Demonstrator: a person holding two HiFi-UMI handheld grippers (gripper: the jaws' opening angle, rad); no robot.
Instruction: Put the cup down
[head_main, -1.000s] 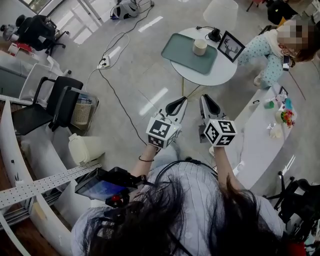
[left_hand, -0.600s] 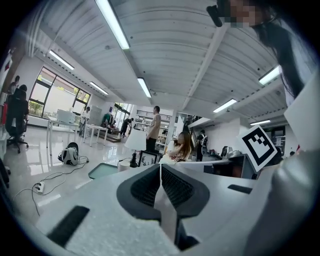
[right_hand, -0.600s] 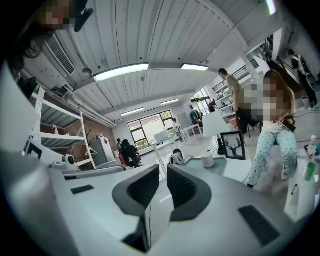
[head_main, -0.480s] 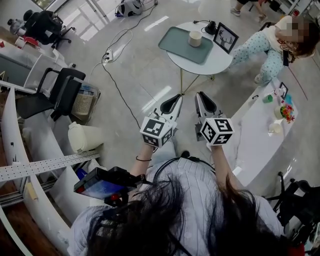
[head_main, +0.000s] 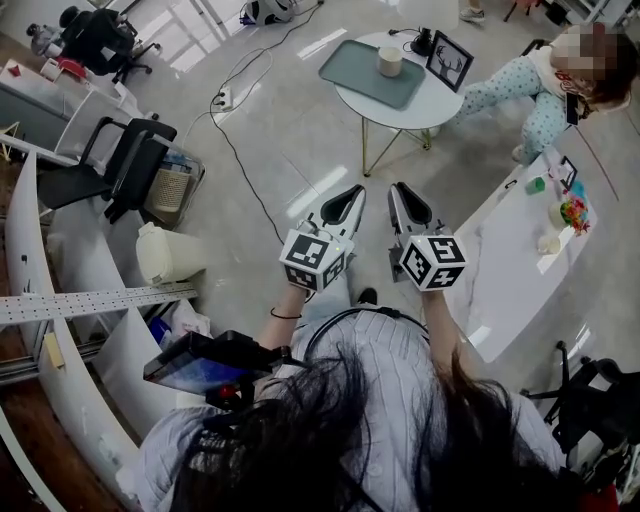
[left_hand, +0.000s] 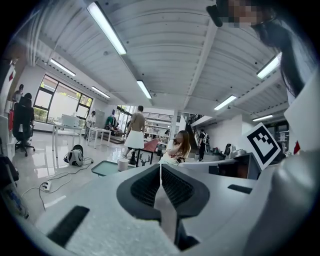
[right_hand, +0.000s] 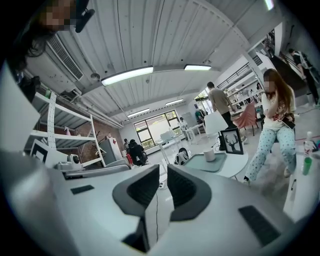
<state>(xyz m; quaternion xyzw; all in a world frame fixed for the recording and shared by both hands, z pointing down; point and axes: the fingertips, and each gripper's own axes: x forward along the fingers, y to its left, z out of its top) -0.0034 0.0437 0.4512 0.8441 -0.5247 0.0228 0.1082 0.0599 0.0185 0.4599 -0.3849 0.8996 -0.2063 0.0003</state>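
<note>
A pale cup (head_main: 390, 62) stands on a green tray (head_main: 365, 82) on a round white table (head_main: 440, 105), far ahead of both grippers. The left gripper (head_main: 352, 192) and right gripper (head_main: 398, 190) are held side by side over the floor, pointing toward the table. Both are shut with nothing between their jaws. In the left gripper view, the cup (left_hand: 123, 163) and tray (left_hand: 106, 168) show beyond the closed left gripper (left_hand: 160, 166). The right gripper view shows the cup (right_hand: 210, 155) on the tray (right_hand: 214, 164) past the right gripper (right_hand: 162, 170).
A framed deer picture (head_main: 449, 60) stands on the table beside the tray. A person in dotted trousers (head_main: 515, 85) stands at its right. A long white counter (head_main: 510, 270) runs along the right. Black chairs (head_main: 130, 175), a white bin (head_main: 165, 255) and floor cables (head_main: 235, 160) lie left.
The round table with the cup has shifted up in the head view, and the chairs and shelving on the left have slid right. Both grippers stay side by side and shut.
</note>
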